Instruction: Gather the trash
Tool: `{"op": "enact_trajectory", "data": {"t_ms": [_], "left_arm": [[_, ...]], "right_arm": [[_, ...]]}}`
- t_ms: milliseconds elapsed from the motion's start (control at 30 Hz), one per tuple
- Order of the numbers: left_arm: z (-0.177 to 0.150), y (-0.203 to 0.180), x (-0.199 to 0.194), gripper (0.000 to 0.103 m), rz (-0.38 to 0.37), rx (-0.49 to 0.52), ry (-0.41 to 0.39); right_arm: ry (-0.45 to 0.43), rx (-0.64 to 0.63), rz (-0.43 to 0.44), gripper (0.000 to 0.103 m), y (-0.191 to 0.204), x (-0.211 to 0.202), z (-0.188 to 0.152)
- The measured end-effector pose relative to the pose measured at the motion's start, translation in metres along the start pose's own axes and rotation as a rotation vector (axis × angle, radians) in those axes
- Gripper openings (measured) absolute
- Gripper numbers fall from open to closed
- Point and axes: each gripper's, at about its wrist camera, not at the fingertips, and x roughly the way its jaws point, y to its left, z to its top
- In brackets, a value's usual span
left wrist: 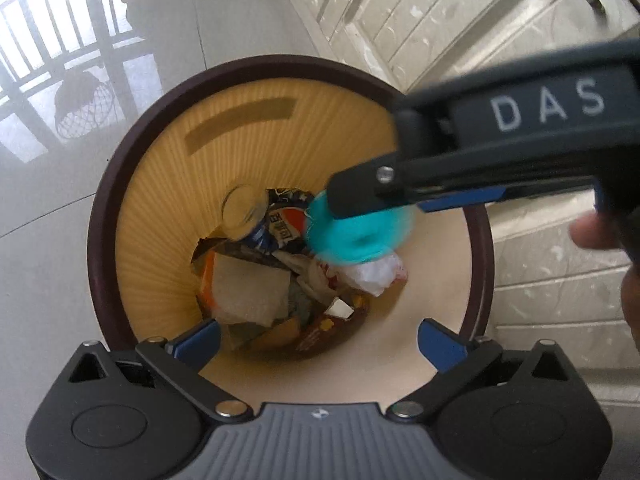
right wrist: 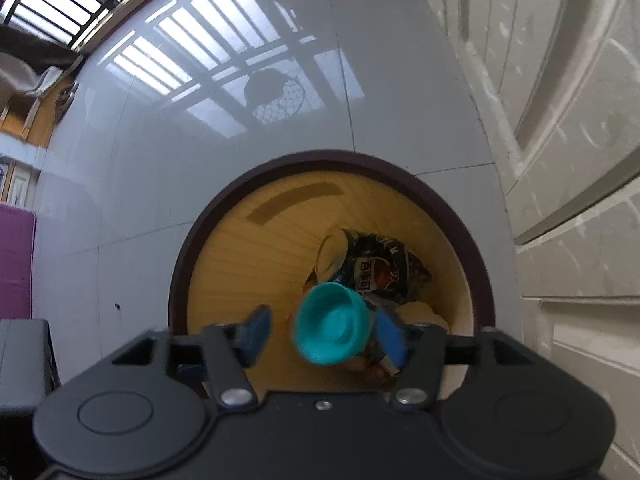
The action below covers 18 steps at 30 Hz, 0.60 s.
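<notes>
A round bin with a dark brown rim (left wrist: 100, 220) (right wrist: 180, 280) and yellow ribbed inner wall stands below both grippers. It holds a crushed Pepsi bottle (left wrist: 276, 224) (right wrist: 372, 272), a cardboard piece (left wrist: 252, 292), crumpled white paper (left wrist: 376, 276) and wrappers. My left gripper (left wrist: 318, 332) is open over the bin's mouth with nothing between its fingers. My right gripper (right wrist: 322, 326) (left wrist: 340, 200) is open too. A blurred teal plastic lid (right wrist: 332, 328) (left wrist: 352, 232) hangs between its fingers, close to the right one and clear of the left one.
A pale panelled cabinet front (left wrist: 440, 20) (right wrist: 560, 120) stands close to the bin's right side. Glossy grey floor tiles (left wrist: 60, 240) (right wrist: 140, 200) spread to the left and beyond. A purple object (right wrist: 16, 256) sits at the far left. A person's hand (left wrist: 600, 236) holds the right gripper.
</notes>
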Motion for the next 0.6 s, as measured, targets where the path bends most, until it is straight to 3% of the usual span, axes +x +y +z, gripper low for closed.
{"op": "enact_trajectory", "data": {"t_ms": [67,133,167,400,600], "left_arm": [[-0.001,-0.001,-0.003,0.103,0.007,0.004,0.002],[-0.002,-0.002,-0.007,0.103,0.014,0.004,0.002],[-0.002,-0.002,-0.010,0.103,0.017,0.003,0.002],[-0.009,-0.004,-0.025,0.103,0.041,-0.012,-0.002],[-0.011,-0.005,-0.044,0.103,0.054,-0.039,-0.015]], "right_arm": [[-0.005,-0.028,-0.018,0.085,0.003,-0.001,0.000],[-0.004,-0.034,-0.036,0.101,0.004,-0.002,-0.001],[-0.002,-0.036,-0.045,0.102,0.003,-0.002,-0.001],[0.017,-0.088,-0.111,0.103,0.006,-0.008,-0.006],[0.012,-0.100,-0.112,0.103,0.011,-0.027,-0.012]]}}
